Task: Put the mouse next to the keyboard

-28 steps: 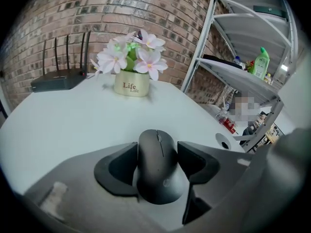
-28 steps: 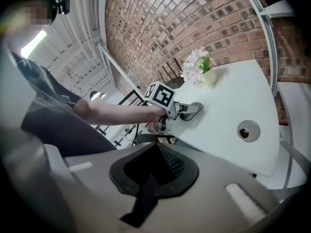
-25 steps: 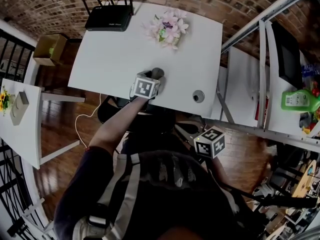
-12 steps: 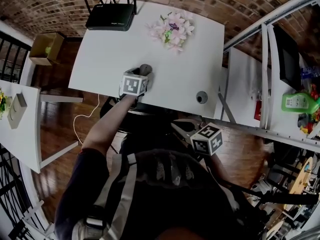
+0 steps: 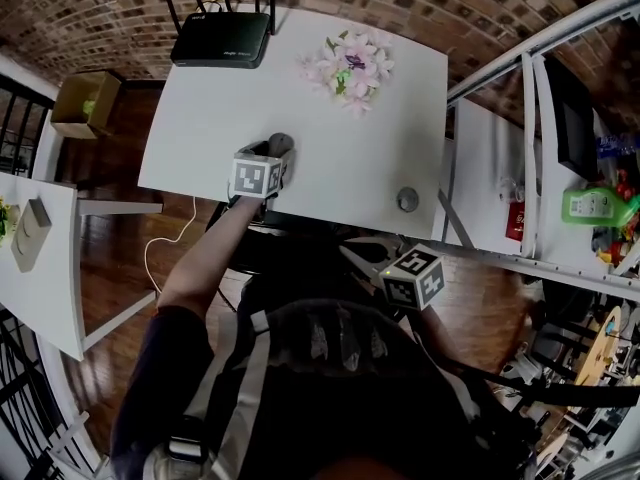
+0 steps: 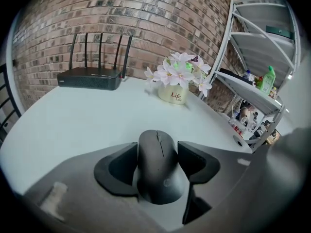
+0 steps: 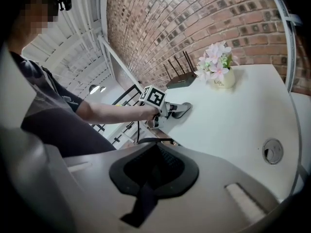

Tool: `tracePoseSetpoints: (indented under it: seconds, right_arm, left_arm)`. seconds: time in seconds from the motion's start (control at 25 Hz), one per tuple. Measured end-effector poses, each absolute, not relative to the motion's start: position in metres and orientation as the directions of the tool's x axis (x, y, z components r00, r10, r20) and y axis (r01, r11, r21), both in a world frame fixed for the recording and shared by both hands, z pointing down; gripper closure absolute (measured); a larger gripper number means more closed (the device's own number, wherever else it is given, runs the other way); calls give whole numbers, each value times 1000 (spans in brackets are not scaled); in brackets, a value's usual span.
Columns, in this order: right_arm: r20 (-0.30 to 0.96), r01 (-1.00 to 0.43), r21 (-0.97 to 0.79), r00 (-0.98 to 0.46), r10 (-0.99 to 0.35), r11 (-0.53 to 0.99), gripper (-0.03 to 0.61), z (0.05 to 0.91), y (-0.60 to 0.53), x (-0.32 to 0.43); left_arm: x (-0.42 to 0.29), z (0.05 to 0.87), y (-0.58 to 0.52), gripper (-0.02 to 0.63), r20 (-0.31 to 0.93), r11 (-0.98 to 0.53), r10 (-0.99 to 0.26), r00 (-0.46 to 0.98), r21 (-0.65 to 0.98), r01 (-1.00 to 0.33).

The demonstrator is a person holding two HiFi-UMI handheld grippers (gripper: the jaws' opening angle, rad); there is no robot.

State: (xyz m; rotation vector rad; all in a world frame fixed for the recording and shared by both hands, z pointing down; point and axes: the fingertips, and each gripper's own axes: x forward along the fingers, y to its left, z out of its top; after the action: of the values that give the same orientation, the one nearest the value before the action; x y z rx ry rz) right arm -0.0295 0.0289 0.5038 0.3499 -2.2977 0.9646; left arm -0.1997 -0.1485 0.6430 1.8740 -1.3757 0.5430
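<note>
While the left gripper [image 6: 158, 154] pinches the black mouse [image 6: 158, 174] by its flanks, long axis along the jaws and wheel end toward the flower pot [image 6: 173, 95] lettered "Life", the right gripper [image 7: 154, 171] has its jaws pressed together, off the white table [image 5: 340, 173]. Only the left gripper view shows that clamp; the head view gives just a dark nub past the marker cube [image 5: 257, 175], near the table's front edge.

There is one matte black computer mouse [image 6: 158, 178], one black router [image 5: 222, 40] with four antennas at the far left of the white bench [image 5: 200, 118], and one cream pot of pink flowers [image 5: 350, 66] far right. Two tools show, the left tool [image 6: 159, 155] and the right tool [image 7: 150, 174].
</note>
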Motion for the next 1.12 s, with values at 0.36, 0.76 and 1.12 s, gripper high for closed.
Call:
tracePoseSetpoints:
  seconds: [0.36, 0.76, 1.12]
  right_arm:
    - [637, -443, -547, -771, 9, 710, 574, 499, 29, -60]
    - [644, -462, -534, -765, -14, 708, 574, 499, 34, -77]
    - [649, -479, -540, -761, -20, 692, 574, 507, 38, -101]
  left_arm:
    - [-233, 642, -136, 350, 696, -161, -631, 343, 315, -935]
    - [-302, 643, -127, 350, 705, -103, -655, 270, 271, -957]
    - [-360, 654, -119, 348, 717, -89, -655, 238, 239, -967]
